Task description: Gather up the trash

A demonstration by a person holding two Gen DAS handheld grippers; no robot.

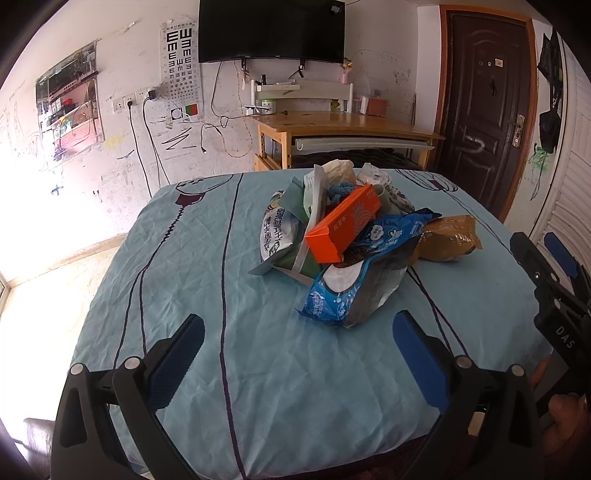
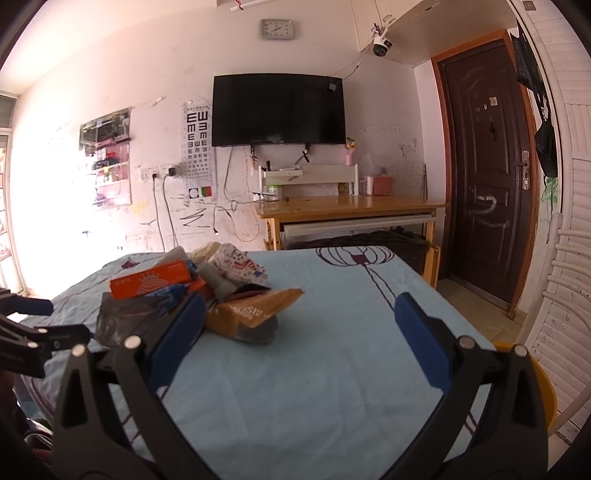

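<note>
A pile of trash lies on the light blue bed sheet point(image 1: 221, 295): an orange box point(image 1: 343, 229), a blue snack wrapper point(image 1: 354, 284), a tan wrapper point(image 1: 448, 238) and white-green packets point(image 1: 280, 229). My left gripper point(image 1: 297, 354) is open and empty, just short of the pile. My right gripper point(image 2: 299, 332) is open and empty, with the tan wrapper point(image 2: 255, 314) next to its left finger point(image 2: 177, 332). The orange box point(image 2: 151, 284) shows left of it. The right gripper also shows in the left wrist view point(image 1: 546, 258) at the right edge.
A yellow bin rim point(image 2: 543, 384) sits at the bed's right side. A wooden desk point(image 1: 351, 125) stands beyond the bed under a wall TV point(image 1: 271, 29). A dark door point(image 2: 484, 184) is at the right. White slatted panels point(image 2: 569, 240) line the right wall.
</note>
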